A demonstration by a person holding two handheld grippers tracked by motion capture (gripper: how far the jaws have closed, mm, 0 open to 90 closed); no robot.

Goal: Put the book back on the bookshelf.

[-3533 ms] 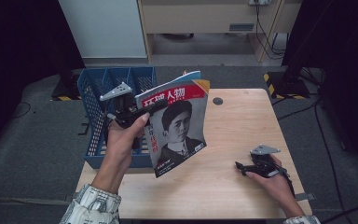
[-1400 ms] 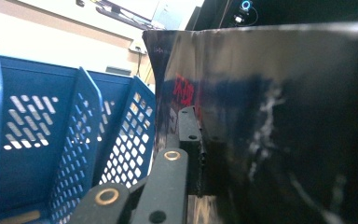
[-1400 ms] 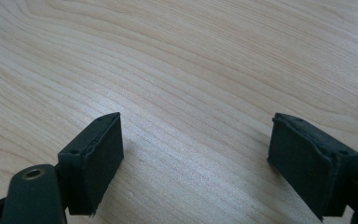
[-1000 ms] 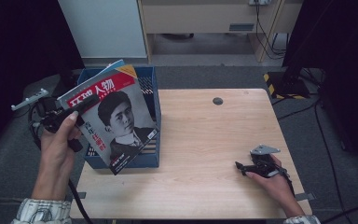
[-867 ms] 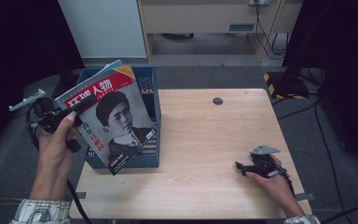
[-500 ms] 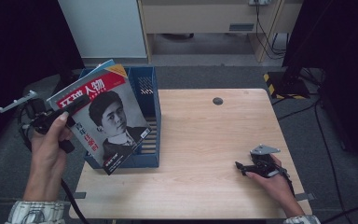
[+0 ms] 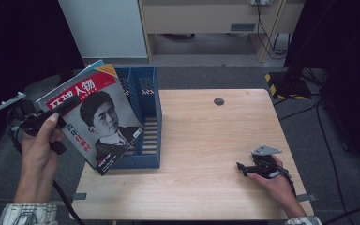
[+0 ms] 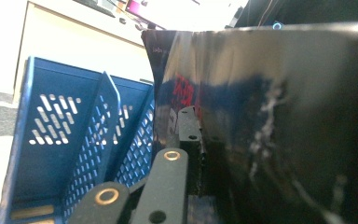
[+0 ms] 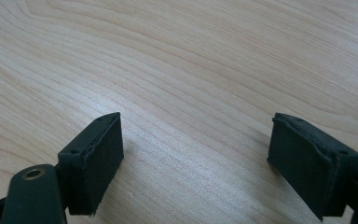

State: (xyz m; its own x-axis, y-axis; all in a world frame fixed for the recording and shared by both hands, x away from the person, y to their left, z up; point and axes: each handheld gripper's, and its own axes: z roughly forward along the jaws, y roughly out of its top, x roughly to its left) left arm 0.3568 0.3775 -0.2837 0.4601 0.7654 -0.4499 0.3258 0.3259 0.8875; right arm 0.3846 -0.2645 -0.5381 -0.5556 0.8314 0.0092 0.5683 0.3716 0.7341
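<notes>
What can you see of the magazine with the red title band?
The glossy magazine with the red title band has white characters on the red band and a portrait cover. It looks like thin coated paper, closed and tilted, clamped at its left edge by the shut left gripper. It hangs over the table's left edge, in front of the blue slotted plastic file rack; whether its lower corner touches the rack is unclear.

High view: from above the table's [image 7: 206,140] near edge, looking forward and down. Left gripper view: close, level, facing the blue file rack [image 8: 70,140], also seen in the high view [image 7: 145,122]. Right gripper view: close above the tabletop [image 9: 191,70], angled down.
</notes>
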